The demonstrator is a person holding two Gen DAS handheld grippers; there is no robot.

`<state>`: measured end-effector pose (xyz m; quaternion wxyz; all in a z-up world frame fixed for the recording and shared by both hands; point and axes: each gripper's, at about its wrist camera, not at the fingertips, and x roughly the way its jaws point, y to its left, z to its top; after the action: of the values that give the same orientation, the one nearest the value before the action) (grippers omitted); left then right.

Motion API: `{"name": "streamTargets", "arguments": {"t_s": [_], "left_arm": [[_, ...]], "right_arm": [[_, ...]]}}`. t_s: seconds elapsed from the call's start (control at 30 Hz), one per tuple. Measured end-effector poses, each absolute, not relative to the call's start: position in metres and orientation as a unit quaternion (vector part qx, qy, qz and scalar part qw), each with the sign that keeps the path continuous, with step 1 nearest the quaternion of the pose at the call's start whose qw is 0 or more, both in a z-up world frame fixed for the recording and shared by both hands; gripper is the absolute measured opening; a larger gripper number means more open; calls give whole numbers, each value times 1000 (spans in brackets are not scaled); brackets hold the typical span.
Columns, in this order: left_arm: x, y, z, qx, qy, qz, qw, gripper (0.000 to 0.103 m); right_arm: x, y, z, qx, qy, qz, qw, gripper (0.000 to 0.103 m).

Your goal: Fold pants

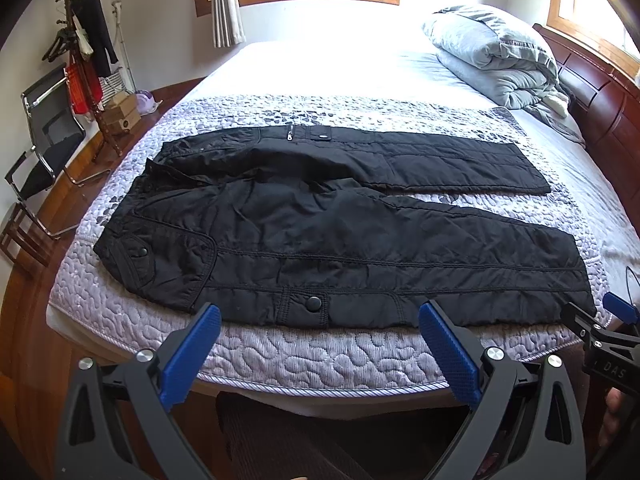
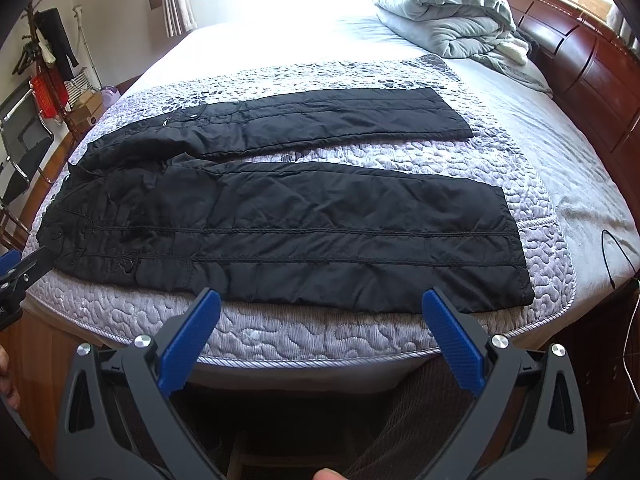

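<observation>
Lying flat across the quilted bed cover (image 1: 280, 356) are the black pants (image 1: 320, 248), waist toward the left, both legs running out to the right. The legs are spreading apart in a narrow V, with a strip of cover showing between them. The near leg is sitting just beside the bed's front edge; the far leg is lying further up the bed. A snap button (image 1: 313, 304) is showing on the near leg's pocket flap.

The left gripper (image 1: 320, 320) is hovering at the front edge of the bed, jaws spread wide, holding nothing, its blue pads (image 1: 192, 356) framing the pocket area without touching the cloth. The right gripper (image 2: 320, 306) is hanging likewise over the front edge, jaws spread wide and empty, facing the near leg's lower half. Its tip is also showing at the right edge of the left view.

A rolled grey comforter (image 2: 444, 12) is resting at the far right corner, near the dark wooden headboard (image 2: 580, 52). A coat rack (image 1: 80, 60) and a folding chair (image 1: 44, 136) are standing on the floor to the left, well apart from the pants. A black cable (image 2: 612, 256) is trailing over the bed's right side.
</observation>
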<state>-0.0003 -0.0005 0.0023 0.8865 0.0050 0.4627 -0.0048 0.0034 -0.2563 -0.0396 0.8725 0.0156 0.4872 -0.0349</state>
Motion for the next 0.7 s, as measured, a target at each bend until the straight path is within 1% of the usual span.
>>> {"name": "streamTargets", "arguments": {"t_s": [0.7], "left_arm": [[-1,-2,2,5,462,-5,887,99]], "right_arm": [[4,-257,-41,14,487,-36,872,101]]}}
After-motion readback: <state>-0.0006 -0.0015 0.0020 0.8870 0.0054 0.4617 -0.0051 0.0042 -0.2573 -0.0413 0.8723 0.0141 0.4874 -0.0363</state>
